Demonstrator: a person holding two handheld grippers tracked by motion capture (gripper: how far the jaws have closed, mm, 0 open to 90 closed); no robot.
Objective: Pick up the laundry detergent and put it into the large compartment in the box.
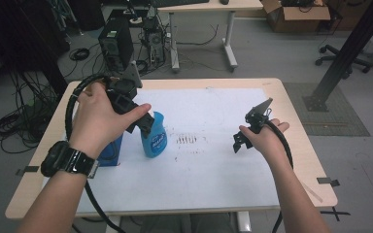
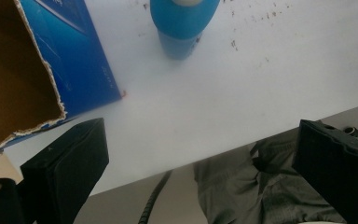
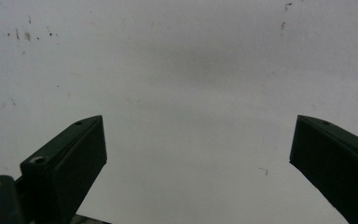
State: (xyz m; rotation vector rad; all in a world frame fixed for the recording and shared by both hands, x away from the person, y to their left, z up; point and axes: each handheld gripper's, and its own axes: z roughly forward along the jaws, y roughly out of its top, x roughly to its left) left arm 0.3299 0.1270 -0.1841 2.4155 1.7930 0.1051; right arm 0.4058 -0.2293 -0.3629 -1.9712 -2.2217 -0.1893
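I've got the left hand-held gripper (image 1: 143,121) hovering just beside the blue bottle (image 1: 154,136), jaws spread wide with nothing between them. The bottle stands upright on the white sheet (image 1: 213,160) covering the desk (image 1: 291,97), long axis vertical, next to a blue box (image 1: 110,151) with its torn top open. In the left gripper view the bottle (image 2: 182,25) sits ahead and slightly left of centre, the box (image 2: 70,56) off to the left, both beyond the jaw tips. The left hand is clearly nearer. The right hand-held gripper (image 1: 245,138) hangs well apart over bare sheet, jaws also wide and empty. My read: the next move is left gripper forward and down onto the bottle body, straddling it across its width.
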